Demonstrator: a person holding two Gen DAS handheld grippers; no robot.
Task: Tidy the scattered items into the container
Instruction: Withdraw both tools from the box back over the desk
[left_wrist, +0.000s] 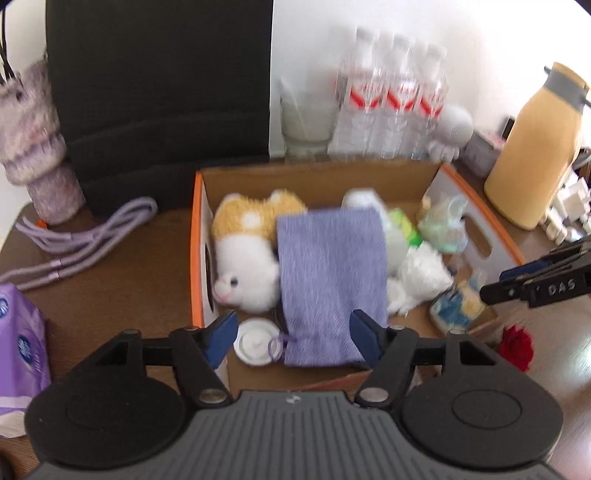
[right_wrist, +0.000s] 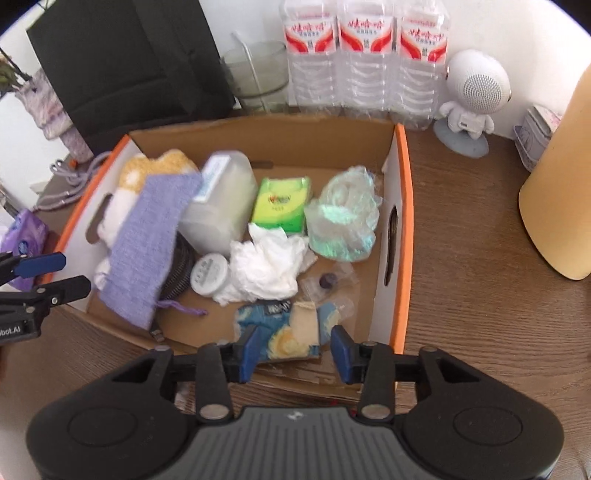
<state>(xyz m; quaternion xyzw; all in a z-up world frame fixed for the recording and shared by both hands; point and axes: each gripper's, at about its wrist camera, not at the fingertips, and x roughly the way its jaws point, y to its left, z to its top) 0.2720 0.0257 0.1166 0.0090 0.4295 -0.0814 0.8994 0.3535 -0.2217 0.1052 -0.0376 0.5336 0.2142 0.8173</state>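
Corrugated cardboard box, matt, orange-edged. Purple pouch: woven cloth, fuzzy. Plush toy: fleecy. Water bottles: clear glossy plastic. Counter: wood-grain, slight sheen.

The cardboard box is open from above. Behind the box, water bottles, a glass jar and a black bag block access. Right of the box, bare tabletop gives room up to the yellow bottle.

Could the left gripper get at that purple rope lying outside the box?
Probably yes. The purple rope lies in the open on the table, left of the box, with nothing on it, and the left gripper is open and holds nothing.
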